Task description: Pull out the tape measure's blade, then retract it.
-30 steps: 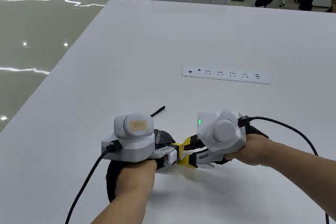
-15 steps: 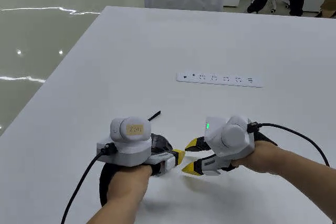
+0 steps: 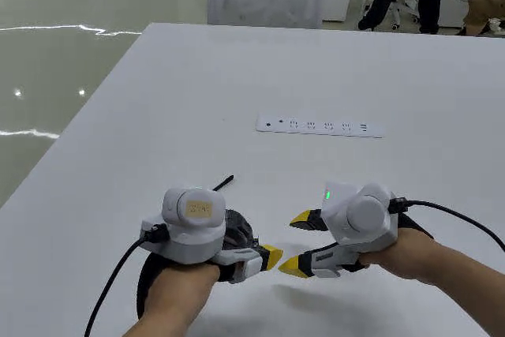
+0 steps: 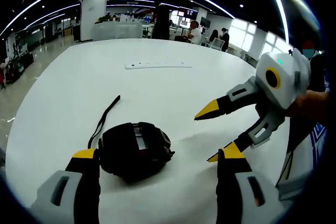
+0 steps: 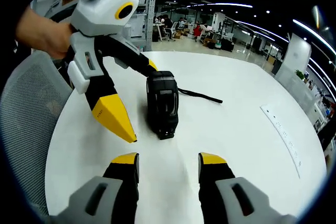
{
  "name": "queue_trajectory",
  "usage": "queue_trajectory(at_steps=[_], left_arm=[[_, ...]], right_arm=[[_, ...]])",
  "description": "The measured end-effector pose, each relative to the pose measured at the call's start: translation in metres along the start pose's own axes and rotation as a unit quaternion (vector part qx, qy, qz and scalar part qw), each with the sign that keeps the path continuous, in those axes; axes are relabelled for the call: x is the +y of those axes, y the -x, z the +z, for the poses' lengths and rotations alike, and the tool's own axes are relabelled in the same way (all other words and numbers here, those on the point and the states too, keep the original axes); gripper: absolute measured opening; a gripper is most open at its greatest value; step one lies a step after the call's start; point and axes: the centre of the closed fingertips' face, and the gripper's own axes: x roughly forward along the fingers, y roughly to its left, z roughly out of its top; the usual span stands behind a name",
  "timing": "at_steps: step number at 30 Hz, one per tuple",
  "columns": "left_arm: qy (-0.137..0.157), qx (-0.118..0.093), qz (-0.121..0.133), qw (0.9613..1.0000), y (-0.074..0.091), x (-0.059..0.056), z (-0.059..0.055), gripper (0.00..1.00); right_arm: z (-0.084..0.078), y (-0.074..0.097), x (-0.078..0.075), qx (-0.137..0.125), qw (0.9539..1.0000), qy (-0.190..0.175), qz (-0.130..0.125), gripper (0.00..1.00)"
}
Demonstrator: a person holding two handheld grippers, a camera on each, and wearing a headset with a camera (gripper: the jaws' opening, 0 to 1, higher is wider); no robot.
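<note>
Left tongs (image 4: 157,153) agape around tape measure (image 4: 134,148), half hidden in head view

Bright overhead light, fisheye-warped edges

1. One tape measure (image 4: 135,149), with one black strap (image 4: 105,116).
2. Two grippers: the left gripper (image 4: 157,155) and the right gripper (image 3: 289,245).
3. Four yellow-tipped fingers (image 5: 123,163), two on each gripper.
4. Two hands: the left hand (image 3: 185,286) and the right hand (image 3: 398,250).
5. Two black cables (image 3: 118,282), one per gripper.
6. One white power strip (image 3: 319,125).
7. One white bench (image 3: 237,76).
8. One mesh chair (image 3: 264,1).
</note>
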Motion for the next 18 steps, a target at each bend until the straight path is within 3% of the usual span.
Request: queue_trajectory(at_steps=[6,18], left_arm=[[-0.025,0.005,-0.031,0.9992,0.006,-0.006,-0.001,0.95],[-0.061,0.002,-0.067,0.9959,0.018,-0.014,-0.005,0.99]], right_arm=[[-0.006,0.015,-0.001,0.006,0.9995,-0.027,-0.019,0.53],[-0.005,0.043,0.006,-0.009,0.9969,-0.063,-0.045,0.64]])
